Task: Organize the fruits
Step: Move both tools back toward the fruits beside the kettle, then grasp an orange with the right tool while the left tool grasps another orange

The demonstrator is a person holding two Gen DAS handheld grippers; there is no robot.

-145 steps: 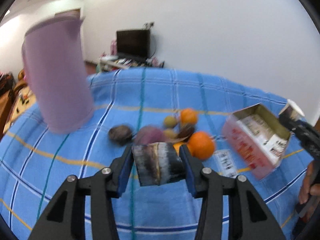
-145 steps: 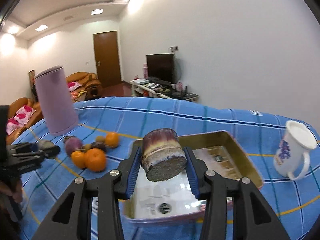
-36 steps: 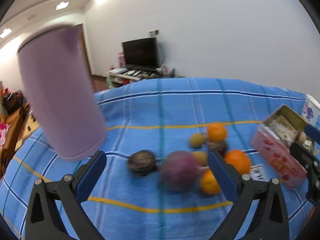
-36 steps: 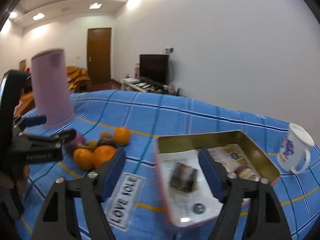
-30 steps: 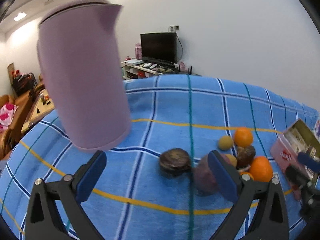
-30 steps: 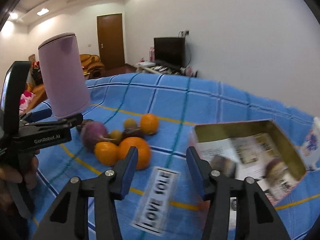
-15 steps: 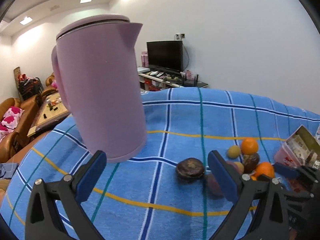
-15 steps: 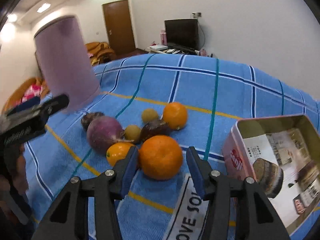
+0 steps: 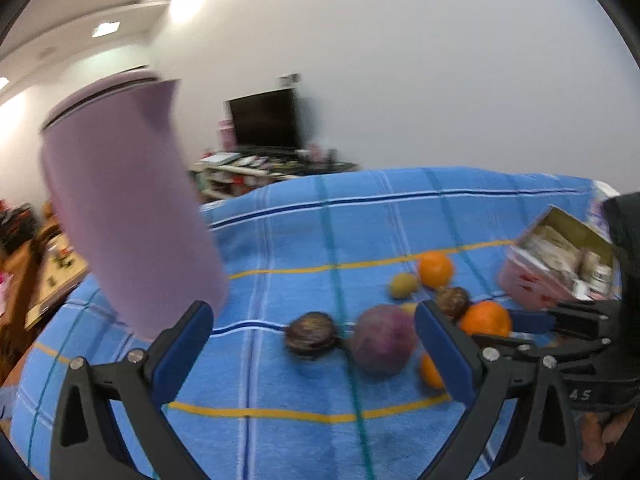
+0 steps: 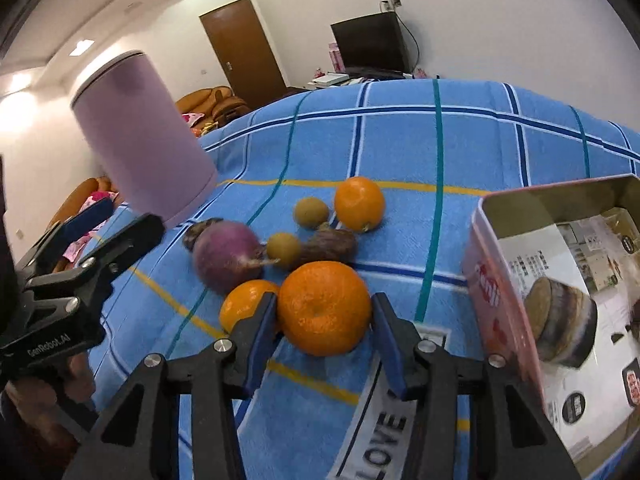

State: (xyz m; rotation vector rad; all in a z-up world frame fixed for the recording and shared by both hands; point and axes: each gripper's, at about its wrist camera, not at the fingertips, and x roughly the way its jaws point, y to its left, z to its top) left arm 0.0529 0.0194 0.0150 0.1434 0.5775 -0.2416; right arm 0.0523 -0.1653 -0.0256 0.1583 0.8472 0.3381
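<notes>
The right gripper point(image 10: 323, 322), which a second before hung above the "LOVE" label point(image 10: 384, 432) with its blue pads apart, had come down around the large orange point(image 10: 323, 307); the pads stood at both sides of the fruit, very close or just touching, so I cannot tell whether the grasp was already firm. The two dark cut pieces carried earlier lay now inside the pink tin point(image 10: 496, 292), so that step seemed finished and the oranges looked to be next. The left gripper point(image 9: 314, 344) was wide open and empty, and it had swung back from the lilac kettle point(image 9: 128, 216) toward the fruit pile, where the purple round fruit point(image 9: 384, 344) and a dark passion fruit point(image 9: 312, 334) lay on the blue checked worktop point(image 9: 288, 248) between its fingers.
</notes>
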